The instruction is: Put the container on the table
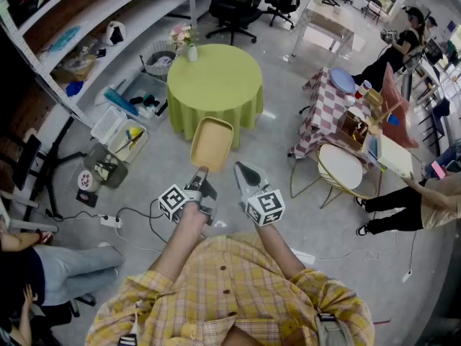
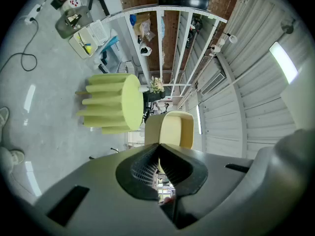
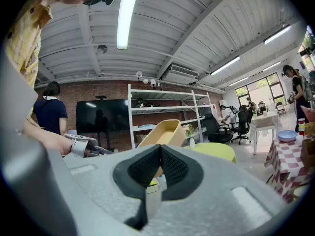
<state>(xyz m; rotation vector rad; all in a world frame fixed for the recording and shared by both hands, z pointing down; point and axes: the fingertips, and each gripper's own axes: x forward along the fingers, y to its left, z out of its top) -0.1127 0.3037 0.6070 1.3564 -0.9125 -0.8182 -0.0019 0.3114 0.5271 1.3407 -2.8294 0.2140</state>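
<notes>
A shallow yellow container (image 1: 212,144) hangs in the air in front of me, tilted, short of the round table with the green cloth (image 1: 216,81). My left gripper (image 1: 199,173) is shut on the container's near rim. In the left gripper view the container (image 2: 177,129) rises just past the closed jaws of the left gripper (image 2: 158,149), with the green table (image 2: 125,102) beyond it. My right gripper (image 1: 243,170) is beside the container's near right corner, shut and holding nothing. The right gripper (image 3: 160,149) looks past the container (image 3: 160,132) towards the table (image 3: 214,151).
A small flower vase (image 1: 191,49) stands at the green table's far edge. Crates and boxes (image 1: 119,135) and cables (image 1: 137,218) lie on the floor at left, under metal shelves (image 1: 94,20). At right stand a checked-cloth table (image 1: 324,110) and a white chair (image 1: 341,166), with people nearby.
</notes>
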